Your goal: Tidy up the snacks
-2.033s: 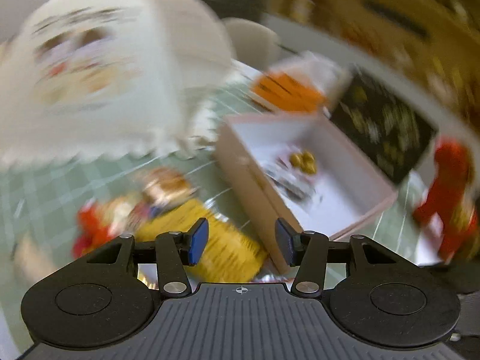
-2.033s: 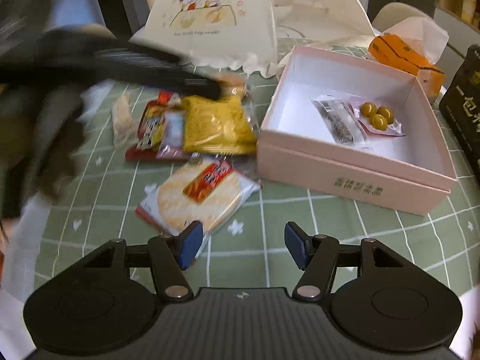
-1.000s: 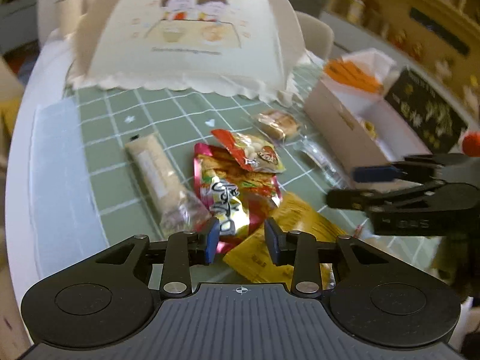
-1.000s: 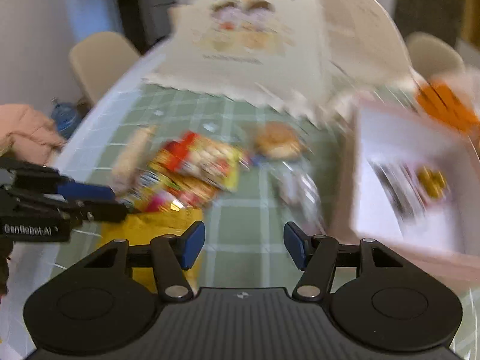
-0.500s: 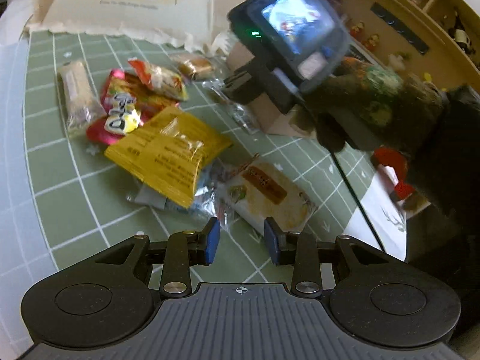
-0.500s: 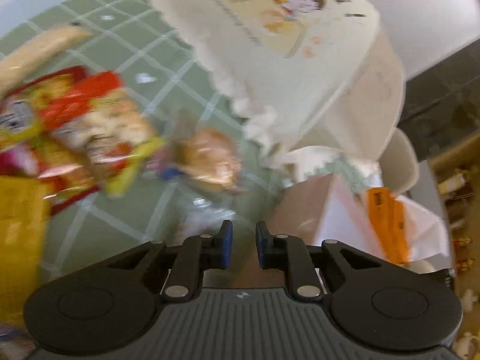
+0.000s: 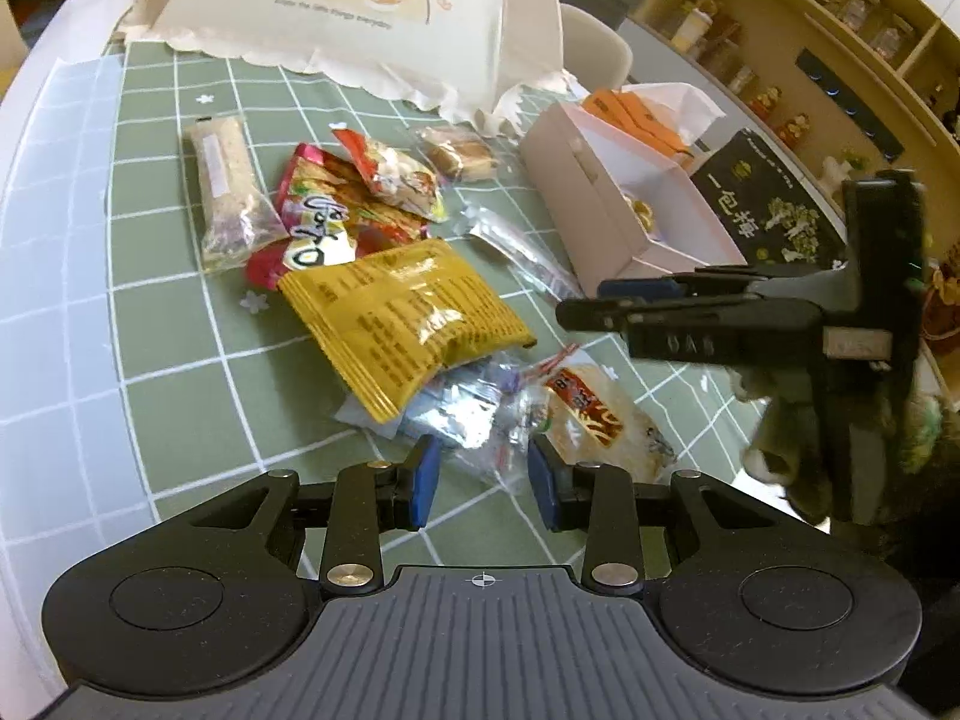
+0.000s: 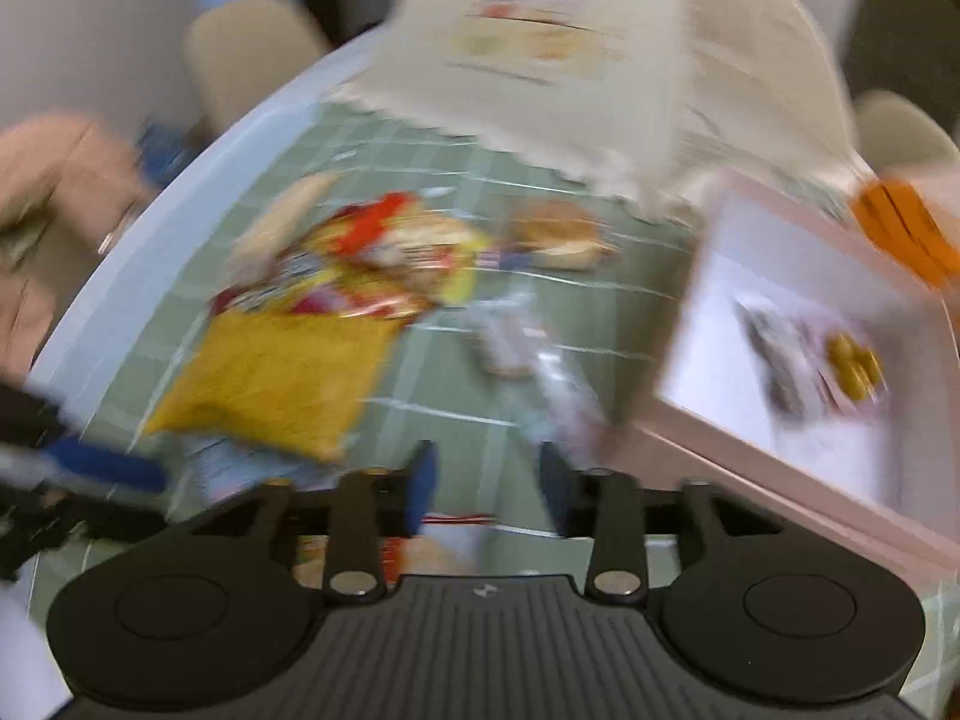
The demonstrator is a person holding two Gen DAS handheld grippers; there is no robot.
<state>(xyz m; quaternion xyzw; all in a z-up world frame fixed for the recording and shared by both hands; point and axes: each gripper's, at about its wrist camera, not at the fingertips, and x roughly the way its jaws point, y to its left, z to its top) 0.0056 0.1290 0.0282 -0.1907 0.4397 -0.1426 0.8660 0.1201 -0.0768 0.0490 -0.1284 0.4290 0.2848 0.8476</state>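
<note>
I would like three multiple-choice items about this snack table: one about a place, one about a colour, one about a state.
1. Where does the yellow packet lie?
A. inside the pink box
B. on the green tablecloth
C. on a chair

2. What colour are the left gripper pads?
A. blue
B. red
C. white

3. What is the pink box's state?
A. shut with a lid
B. open on top
C. overturned

Answers: 1 B, grid cloth shows around it; 2 A, both pads are blue; 3 B, its white inside holds snacks.
</note>
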